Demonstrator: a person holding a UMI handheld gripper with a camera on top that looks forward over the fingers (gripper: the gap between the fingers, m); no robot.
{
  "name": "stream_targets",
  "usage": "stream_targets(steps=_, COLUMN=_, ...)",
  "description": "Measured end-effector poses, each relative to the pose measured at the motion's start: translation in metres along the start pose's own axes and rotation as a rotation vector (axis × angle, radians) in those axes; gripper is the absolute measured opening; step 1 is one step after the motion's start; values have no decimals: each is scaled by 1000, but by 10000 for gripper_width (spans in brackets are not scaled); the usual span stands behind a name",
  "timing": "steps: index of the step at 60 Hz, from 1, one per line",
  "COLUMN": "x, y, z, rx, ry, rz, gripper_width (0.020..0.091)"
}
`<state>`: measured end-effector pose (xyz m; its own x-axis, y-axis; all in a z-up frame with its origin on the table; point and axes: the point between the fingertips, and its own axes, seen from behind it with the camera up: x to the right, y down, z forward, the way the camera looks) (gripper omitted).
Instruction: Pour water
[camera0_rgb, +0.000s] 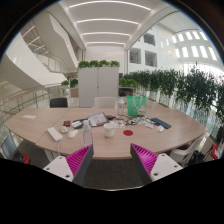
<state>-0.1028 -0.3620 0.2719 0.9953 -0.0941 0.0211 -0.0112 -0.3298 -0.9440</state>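
gripper (112, 160) held up over the near edge of a long oval wooden table (40, 128), fingers spread wide, nothing between them; magenta pads (78, 158) face inward. table well beyond the fingertips, cluttered: green bag-like item (136, 104) standing toward the far side, white sheets of paper (97, 119), a dark flat item (158, 123), small objects too small to name. cannot tell which item holds the water. white cabinet (96, 86) topped with plants behind the table; row of indoor trees (195, 88) along one side.
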Motion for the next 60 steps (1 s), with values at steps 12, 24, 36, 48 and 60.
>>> stream_targets(steps=12, x=-47, y=27, z=46, rx=87, ry=-41, rz=18, gripper_width=827)
stream_targets(steps=24, x=-123, y=62, z=159, rx=109, ry=-131, rz=47, gripper_width=826)
stream_targets(steps=36, x=-168, y=70, z=279, rx=118, ry=-124, rz=30, gripper_width=817)
stream_targets(steps=48, x=-155, y=67, z=369, rx=111, ry=-46, rz=6, gripper_width=819)
stream_targets(steps=60, x=-163, y=75, z=404, rx=83, ry=-87, rz=-30, gripper_width=486)
